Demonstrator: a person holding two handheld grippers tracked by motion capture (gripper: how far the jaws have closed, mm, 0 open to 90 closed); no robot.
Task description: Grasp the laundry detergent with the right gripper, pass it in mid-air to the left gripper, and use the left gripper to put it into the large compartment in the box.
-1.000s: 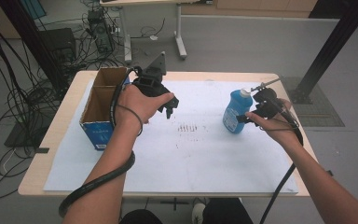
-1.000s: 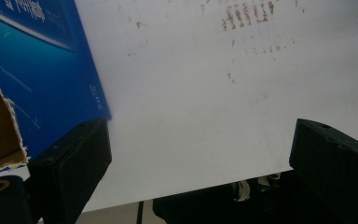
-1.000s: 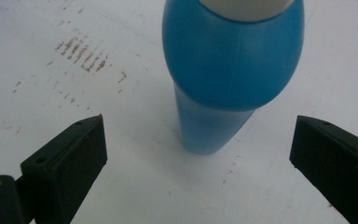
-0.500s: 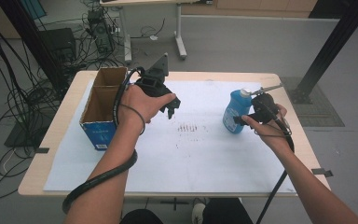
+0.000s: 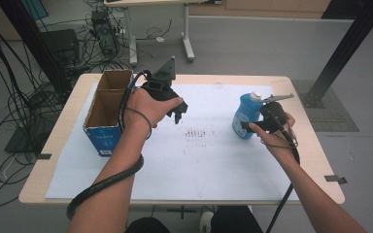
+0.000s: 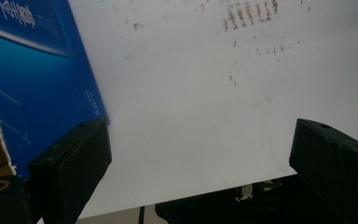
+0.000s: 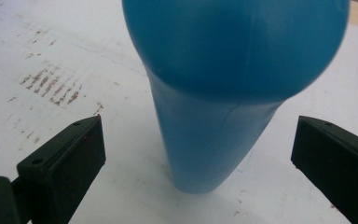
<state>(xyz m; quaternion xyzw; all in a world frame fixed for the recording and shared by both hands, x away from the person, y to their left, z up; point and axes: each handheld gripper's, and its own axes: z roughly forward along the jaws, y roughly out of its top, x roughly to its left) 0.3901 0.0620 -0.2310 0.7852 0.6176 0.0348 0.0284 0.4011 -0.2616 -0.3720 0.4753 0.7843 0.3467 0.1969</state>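
A blue plastic bottle [image 5: 245, 114] with a pale cap stands upright on the white sheet [image 5: 204, 160] at the table's right. My right gripper [image 5: 246, 127] is open, its jaws on either side of the bottle [image 7: 214, 107] with a gap at each side. My left gripper [image 5: 178, 114] hovers above the sheet just right of an open cardboard box [image 5: 106, 112] with blue sides. In the left gripper view that gripper [image 6: 200, 172] is open with nothing between its jaws, and the box's blue wall [image 6: 32, 79] lies by one jaw.
Brown smudge marks [image 5: 198, 132] sit on the sheet mid-table. Beyond the wooden table [image 5: 291, 87] are tangled cables [image 5: 24, 82], another table's leg [image 5: 188, 36] and a black post [image 5: 345, 48] on the floor.
My right gripper has shifted slightly leftward and closer around the blue bottle. The left gripper has barely moved.
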